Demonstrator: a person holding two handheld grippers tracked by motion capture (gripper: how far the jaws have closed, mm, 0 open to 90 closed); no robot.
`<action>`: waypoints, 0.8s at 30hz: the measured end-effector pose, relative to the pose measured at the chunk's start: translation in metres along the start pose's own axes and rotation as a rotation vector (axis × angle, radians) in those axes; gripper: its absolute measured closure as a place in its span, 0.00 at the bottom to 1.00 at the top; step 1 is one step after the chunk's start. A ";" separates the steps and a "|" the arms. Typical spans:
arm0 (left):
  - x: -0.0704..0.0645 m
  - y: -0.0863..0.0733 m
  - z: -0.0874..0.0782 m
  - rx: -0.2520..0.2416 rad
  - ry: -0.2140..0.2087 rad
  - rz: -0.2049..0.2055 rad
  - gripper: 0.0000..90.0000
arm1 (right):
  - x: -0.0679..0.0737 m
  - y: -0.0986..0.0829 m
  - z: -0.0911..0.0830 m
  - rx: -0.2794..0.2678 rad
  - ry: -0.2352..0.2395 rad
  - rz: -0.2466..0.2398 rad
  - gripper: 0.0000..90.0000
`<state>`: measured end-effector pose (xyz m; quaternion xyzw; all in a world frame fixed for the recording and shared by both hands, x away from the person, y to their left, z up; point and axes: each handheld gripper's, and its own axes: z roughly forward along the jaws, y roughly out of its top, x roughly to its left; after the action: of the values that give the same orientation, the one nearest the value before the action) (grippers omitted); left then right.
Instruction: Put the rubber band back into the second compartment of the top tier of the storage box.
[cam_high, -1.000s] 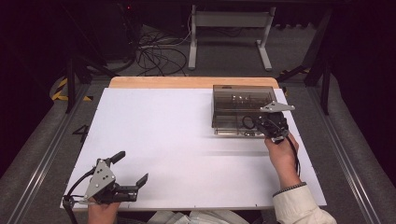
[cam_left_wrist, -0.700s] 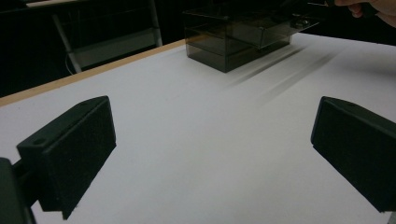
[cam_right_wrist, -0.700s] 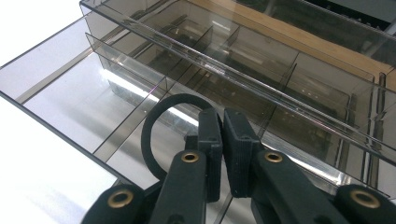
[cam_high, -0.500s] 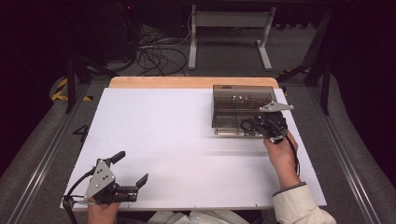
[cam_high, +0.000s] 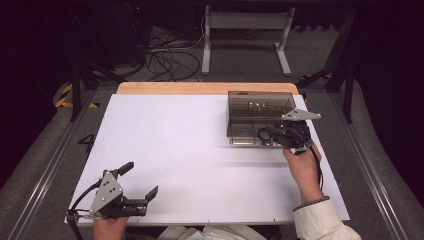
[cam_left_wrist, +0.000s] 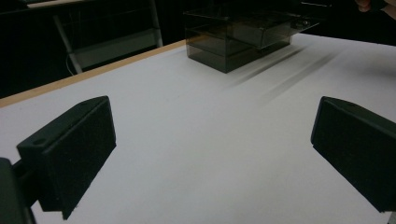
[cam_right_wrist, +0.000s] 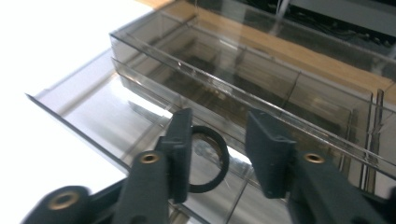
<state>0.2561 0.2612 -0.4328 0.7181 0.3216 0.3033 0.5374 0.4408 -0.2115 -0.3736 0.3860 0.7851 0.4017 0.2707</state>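
Observation:
A smoky clear drawer box (cam_high: 255, 107) stands at the table's far right, its lower drawer (cam_right_wrist: 93, 112) pulled out toward the person. My right gripper (cam_high: 274, 134) hovers over that drawer, held by a hand (cam_high: 302, 167). In the right gripper view its jaws (cam_right_wrist: 220, 116) stand a little apart, open, and a black ring (cam_right_wrist: 225, 161) sits in the drawer just below them, partly hidden behind one finger (cam_right_wrist: 180, 149). My left gripper (cam_high: 141, 178) rests at the front left of the table, wide open with nothing between its fingers (cam_left_wrist: 74, 144). The box (cam_left_wrist: 233, 42) appears far ahead of it.
The white table top (cam_high: 190, 145) has a wooden strip (cam_high: 200, 88) along its far edge. The box's upper compartments hold small items I cannot make out. Behind the table are cables (cam_high: 170, 57) and a frame's legs (cam_high: 245, 30) on the floor.

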 end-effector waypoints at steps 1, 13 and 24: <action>0.000 0.000 0.000 0.000 0.001 0.002 0.01 | 0.000 0.001 -0.002 -0.010 0.010 0.007 0.65; 0.000 0.000 -0.001 0.001 0.003 0.004 0.01 | 0.002 0.004 -0.013 -0.039 0.022 0.010 0.65; 0.001 0.001 -0.002 -0.004 0.005 0.000 0.01 | 0.006 0.009 -0.031 -0.067 0.038 -0.009 0.60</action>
<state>0.2549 0.2631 -0.4312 0.7163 0.3224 0.3059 0.5379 0.4183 -0.2166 -0.3507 0.3654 0.7779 0.4339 0.2704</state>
